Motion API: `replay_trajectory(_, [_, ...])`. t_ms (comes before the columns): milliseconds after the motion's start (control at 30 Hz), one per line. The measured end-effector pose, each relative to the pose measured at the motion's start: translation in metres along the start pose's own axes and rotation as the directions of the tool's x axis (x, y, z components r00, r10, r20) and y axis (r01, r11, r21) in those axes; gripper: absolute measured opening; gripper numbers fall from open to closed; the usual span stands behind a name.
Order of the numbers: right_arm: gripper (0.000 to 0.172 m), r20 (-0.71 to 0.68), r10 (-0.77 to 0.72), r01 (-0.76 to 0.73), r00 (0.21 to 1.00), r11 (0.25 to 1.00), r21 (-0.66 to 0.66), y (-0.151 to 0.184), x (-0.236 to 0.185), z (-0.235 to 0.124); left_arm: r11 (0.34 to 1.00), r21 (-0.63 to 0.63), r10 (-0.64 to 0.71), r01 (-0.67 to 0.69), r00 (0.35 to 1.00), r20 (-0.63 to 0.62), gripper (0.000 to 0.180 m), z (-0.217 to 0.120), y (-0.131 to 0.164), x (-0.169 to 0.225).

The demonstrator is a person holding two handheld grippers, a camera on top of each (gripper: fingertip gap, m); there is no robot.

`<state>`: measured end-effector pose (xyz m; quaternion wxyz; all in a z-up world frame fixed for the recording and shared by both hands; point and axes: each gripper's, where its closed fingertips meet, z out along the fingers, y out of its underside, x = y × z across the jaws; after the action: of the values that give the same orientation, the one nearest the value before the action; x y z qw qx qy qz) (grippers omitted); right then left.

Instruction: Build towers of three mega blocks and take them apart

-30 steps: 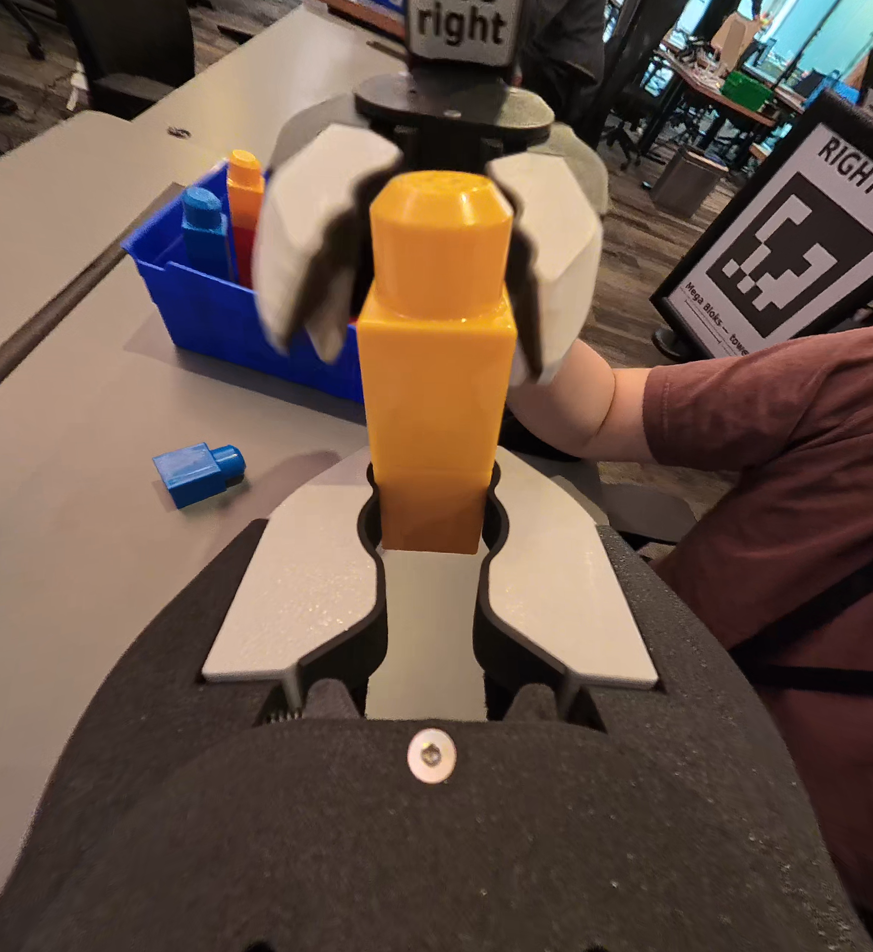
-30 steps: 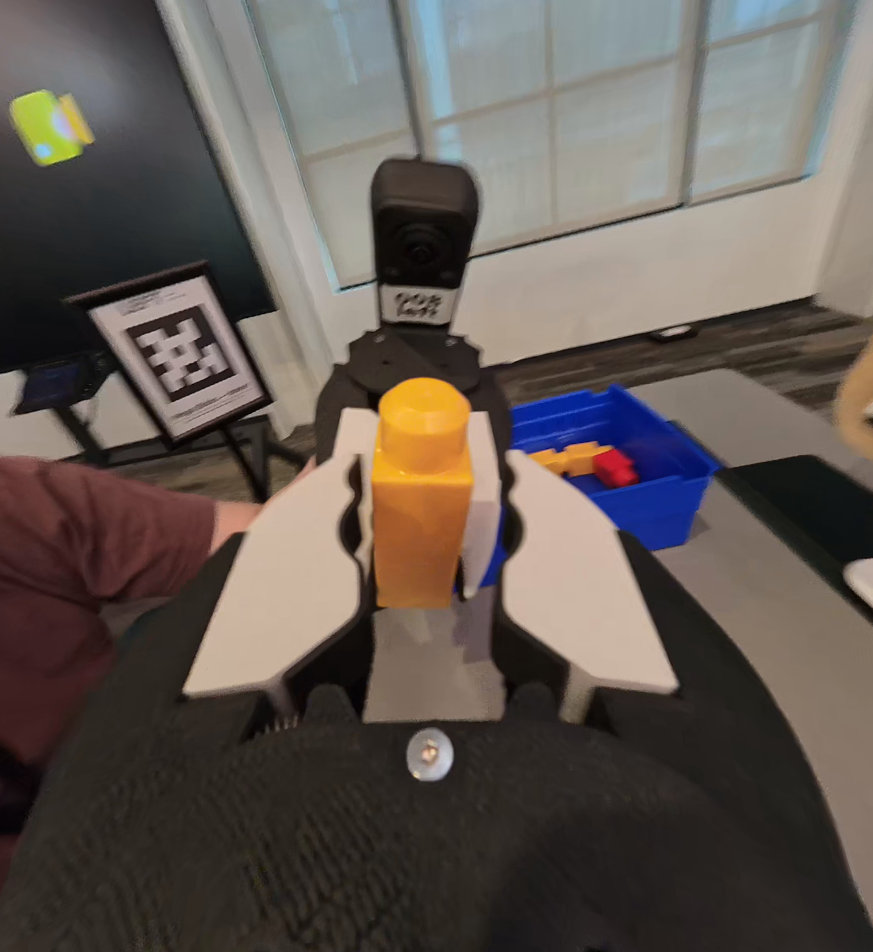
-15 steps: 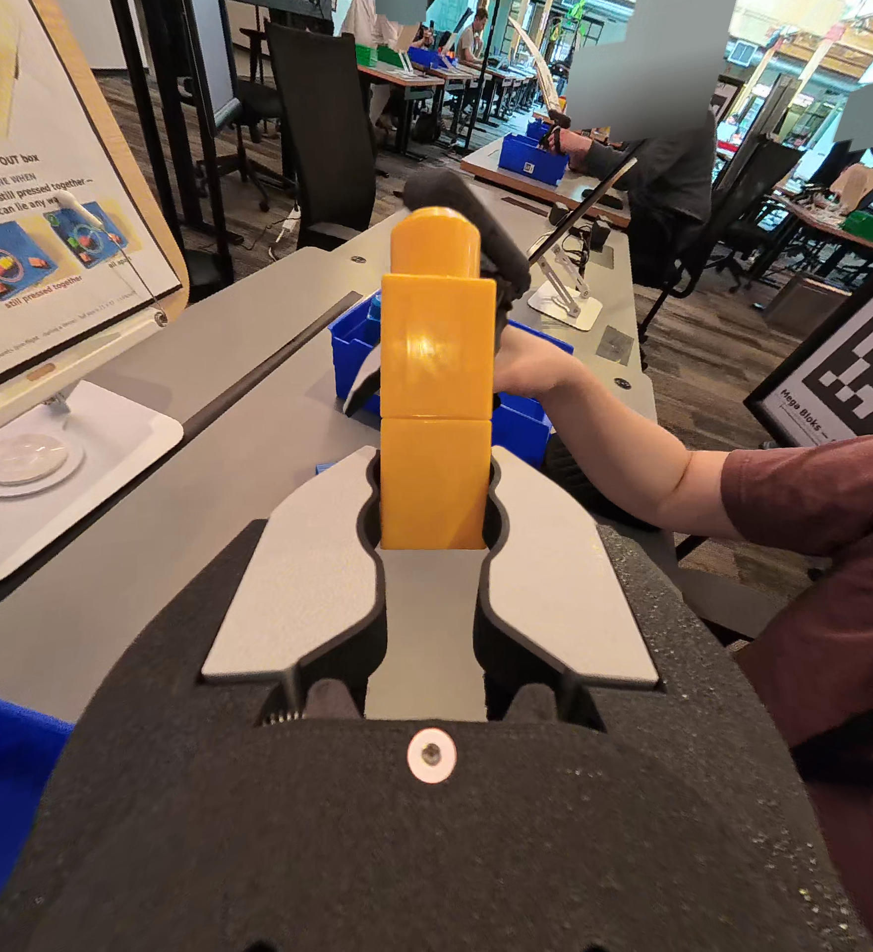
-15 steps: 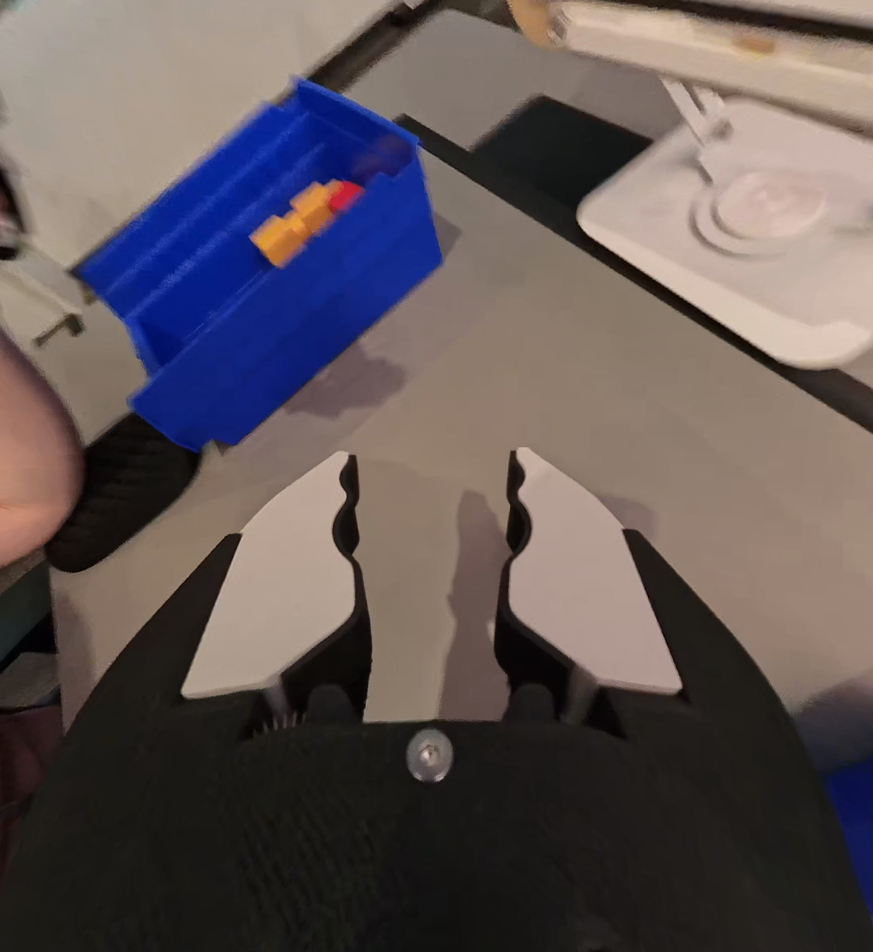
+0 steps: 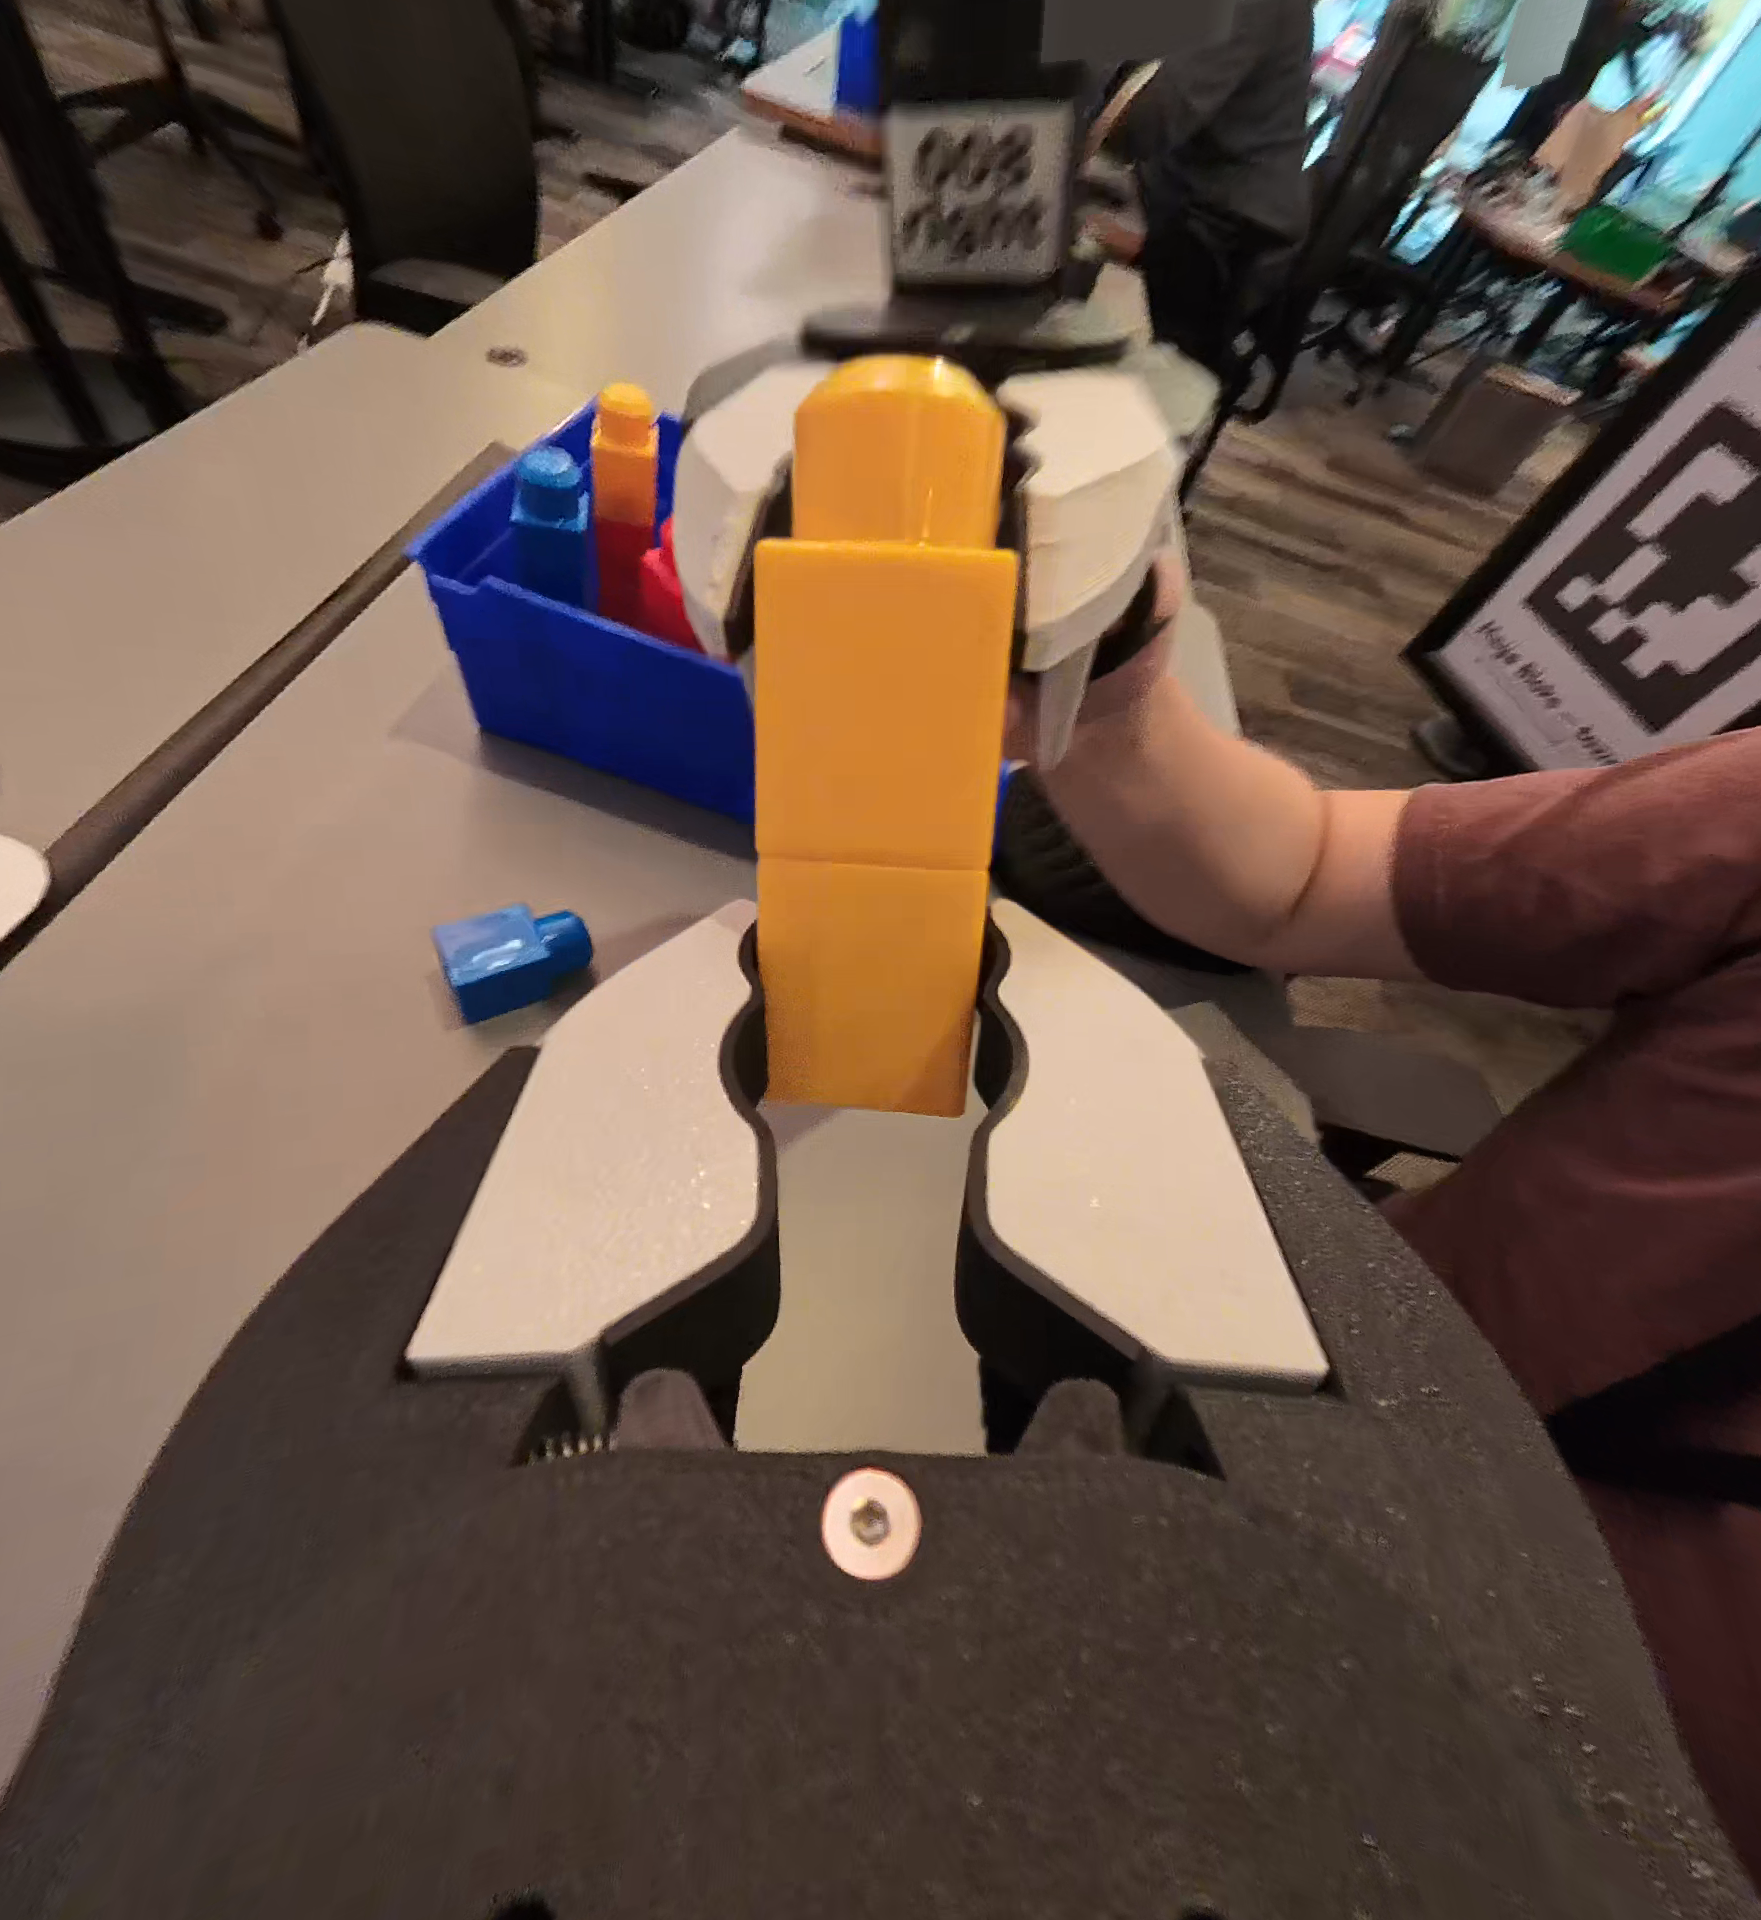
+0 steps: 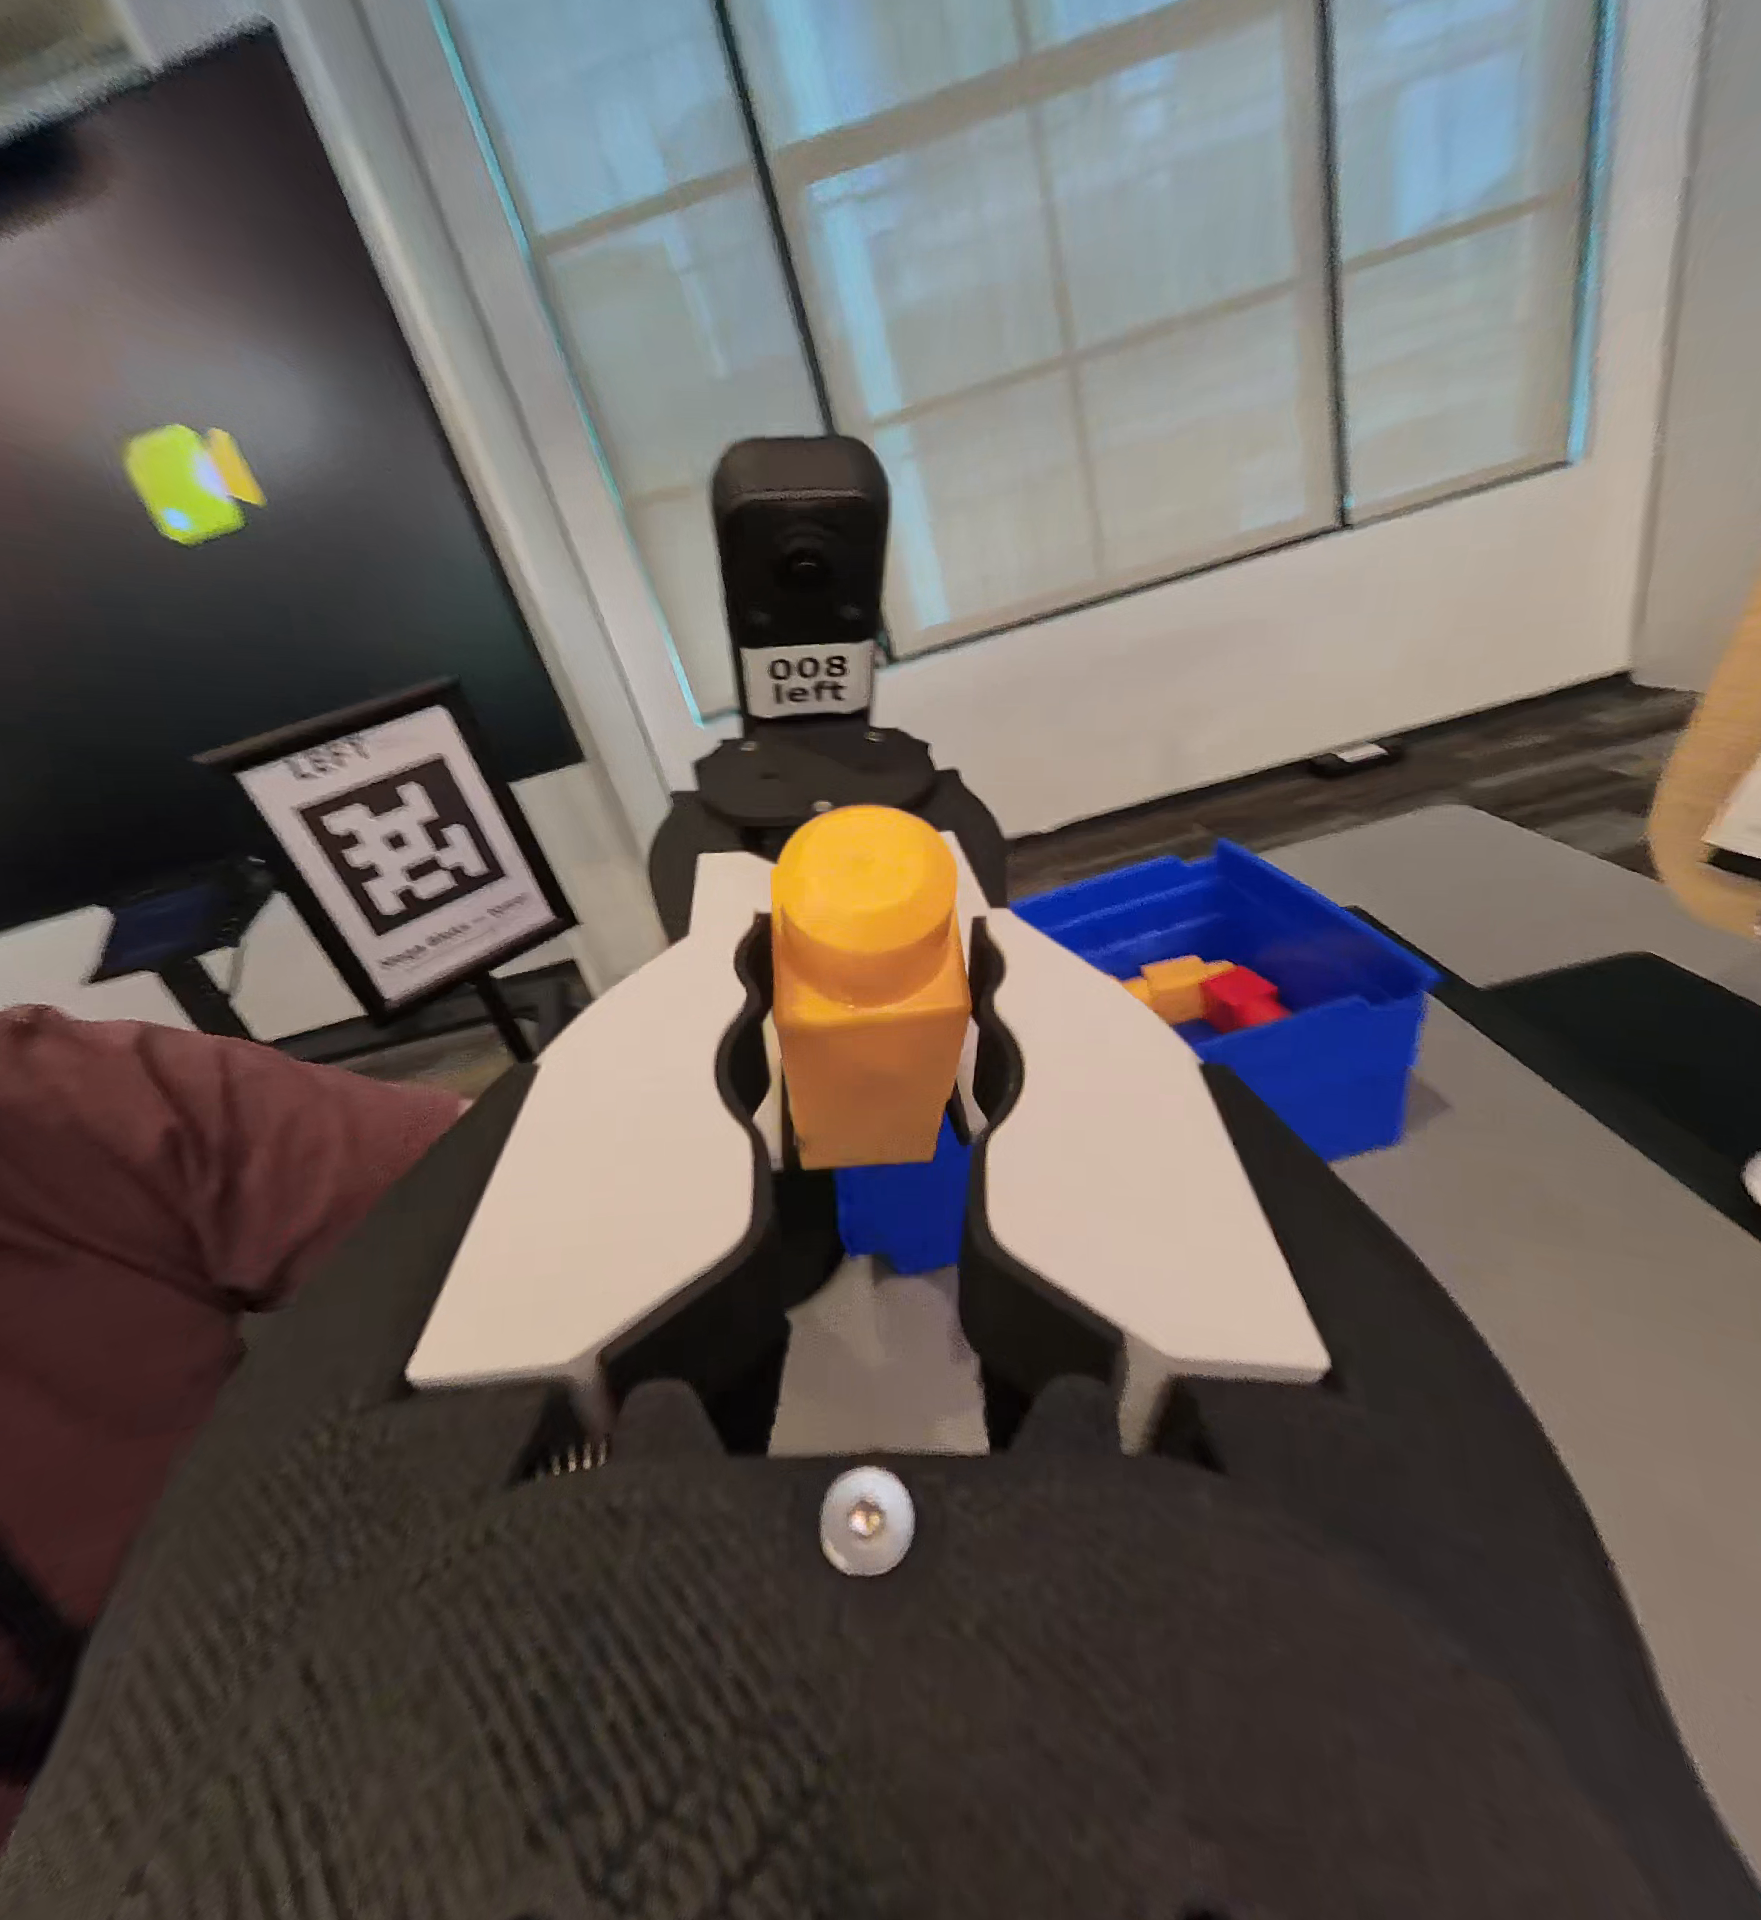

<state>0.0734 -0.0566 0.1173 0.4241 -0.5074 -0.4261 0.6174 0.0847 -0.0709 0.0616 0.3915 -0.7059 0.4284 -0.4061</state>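
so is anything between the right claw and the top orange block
Nothing visible. The right claw is already closed on the top orange block, pads against its sides. The left claw grips the lower orange block of the same stack.

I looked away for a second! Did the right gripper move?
Yes. The right gripper pointed down at the blue bin a moment ago; now the bin sits off to its right and its fingers flank the top orange block.
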Motion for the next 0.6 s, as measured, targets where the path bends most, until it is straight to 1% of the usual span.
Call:
replay_trajectory(100, [0.036,-0.070,-0.030,0.026,0.997,0.998,-0.053,0.004,0.005,0.000,0.996,-0.088,0.022,-0.018,0.999,0.044,0.039,0.013,0.015,-0.007])
replay_trajectory(167, [0.037,-0.076,-0.034,0.028,0.997,0.997,-0.074,0.006,0.005,-0.001,0.996,-0.091,0.028,-0.024,0.999,0.039,0.039,0.020,0.016,-0.006])
replay_trajectory(267, [0.036,-0.083,-0.024,0.016,0.996,0.996,-0.091,0.008,0.007,-0.004,0.996,-0.089,0.002,-0.001,1.000,0.018,0.038,0.023,0.016,-0.007])
replay_trajectory(333, [0.037,-0.088,-0.023,0.014,0.996,0.996,-0.094,0.009,0.008,-0.002,0.994,-0.107,0.002,0.002,0.999,0.039,0.038,0.024,0.018,-0.009])
replay_trajectory(400, [0.037,-0.108,-0.030,0.019,0.994,0.994,-0.107,0.011,0.011,-0.002,0.992,-0.127,0.028,-0.014,0.994,0.103,0.038,0.024,0.020,-0.015])
replay_trajectory(600, [0.037,-0.097,-0.063,0.050,0.993,0.991,-0.128,0.014,0.007,0.001,0.987,-0.158,0.045,-0.030,0.995,0.088,0.037,0.020,0.024,-0.012])
